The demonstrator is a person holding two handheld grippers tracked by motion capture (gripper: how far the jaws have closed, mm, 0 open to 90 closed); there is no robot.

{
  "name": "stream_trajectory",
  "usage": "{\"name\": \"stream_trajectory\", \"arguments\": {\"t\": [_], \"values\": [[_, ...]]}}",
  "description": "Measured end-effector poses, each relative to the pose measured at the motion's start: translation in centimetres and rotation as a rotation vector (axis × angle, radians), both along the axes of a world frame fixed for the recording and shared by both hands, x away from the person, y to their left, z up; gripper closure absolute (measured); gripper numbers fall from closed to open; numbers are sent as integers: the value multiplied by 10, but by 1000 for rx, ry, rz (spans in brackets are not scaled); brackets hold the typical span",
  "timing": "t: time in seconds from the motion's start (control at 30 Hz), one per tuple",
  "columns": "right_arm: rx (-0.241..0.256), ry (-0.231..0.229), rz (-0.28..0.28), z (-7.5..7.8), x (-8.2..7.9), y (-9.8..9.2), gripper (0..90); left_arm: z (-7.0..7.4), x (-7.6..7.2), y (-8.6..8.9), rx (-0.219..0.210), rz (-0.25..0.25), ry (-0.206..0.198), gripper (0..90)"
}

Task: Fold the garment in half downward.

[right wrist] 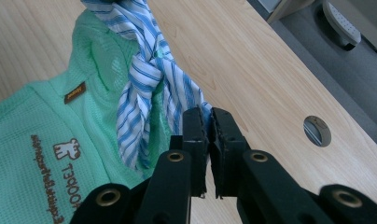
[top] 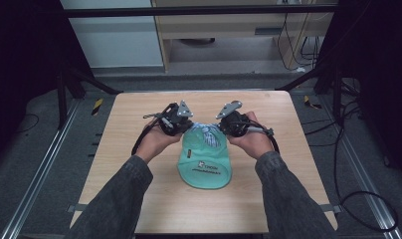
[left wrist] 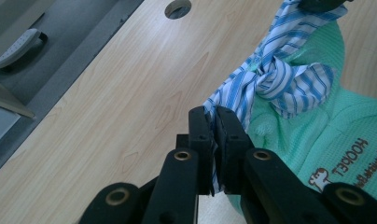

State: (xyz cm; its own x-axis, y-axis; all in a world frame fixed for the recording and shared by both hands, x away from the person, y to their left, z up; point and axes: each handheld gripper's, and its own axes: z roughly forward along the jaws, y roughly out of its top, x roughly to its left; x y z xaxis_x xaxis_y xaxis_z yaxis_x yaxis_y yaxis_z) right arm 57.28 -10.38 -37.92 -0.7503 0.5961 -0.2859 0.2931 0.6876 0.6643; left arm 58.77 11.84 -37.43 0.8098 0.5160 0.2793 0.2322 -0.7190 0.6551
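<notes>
A small mint-green garment [top: 204, 164] with brown lettering lies flat on the wooden table [top: 139, 189]. At its far end sits a blue-and-white striped tie [top: 207, 133], knotted in the middle [left wrist: 276, 79] [right wrist: 144, 65]. My left gripper [top: 185, 124] [left wrist: 213, 122] is shut on one end of the striped tie. My right gripper [top: 224, 125] [right wrist: 208, 122] is shut on the other end. The tie stretches between the two grippers just above the garment's collar [right wrist: 107, 56].
A round cable hole [left wrist: 178, 8] [right wrist: 317, 130] is cut into the table near its far edge. Beyond the table's edge lies grey floor with a chair base foot [left wrist: 19, 46] [right wrist: 338, 18]. Cables trail across the floor at the right [top: 368, 199].
</notes>
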Motion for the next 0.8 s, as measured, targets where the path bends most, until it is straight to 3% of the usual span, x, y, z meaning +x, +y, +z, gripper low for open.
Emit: {"name": "stream_trajectory", "arguments": {"t": [0.43, 0.6, 0.8], "values": [[-14, -20, -26, -6, 21, 8, 850, -2, 22, 2, 13, 28, -11, 861], [-25, -44, -10, -7, 18, 11, 851, -4, 14, 3, 26, 28, -41, 860], [-20, -52, -3, -7, 10, 12, 850, -6, 6, 3, 23, 29, -50, 860]]}}
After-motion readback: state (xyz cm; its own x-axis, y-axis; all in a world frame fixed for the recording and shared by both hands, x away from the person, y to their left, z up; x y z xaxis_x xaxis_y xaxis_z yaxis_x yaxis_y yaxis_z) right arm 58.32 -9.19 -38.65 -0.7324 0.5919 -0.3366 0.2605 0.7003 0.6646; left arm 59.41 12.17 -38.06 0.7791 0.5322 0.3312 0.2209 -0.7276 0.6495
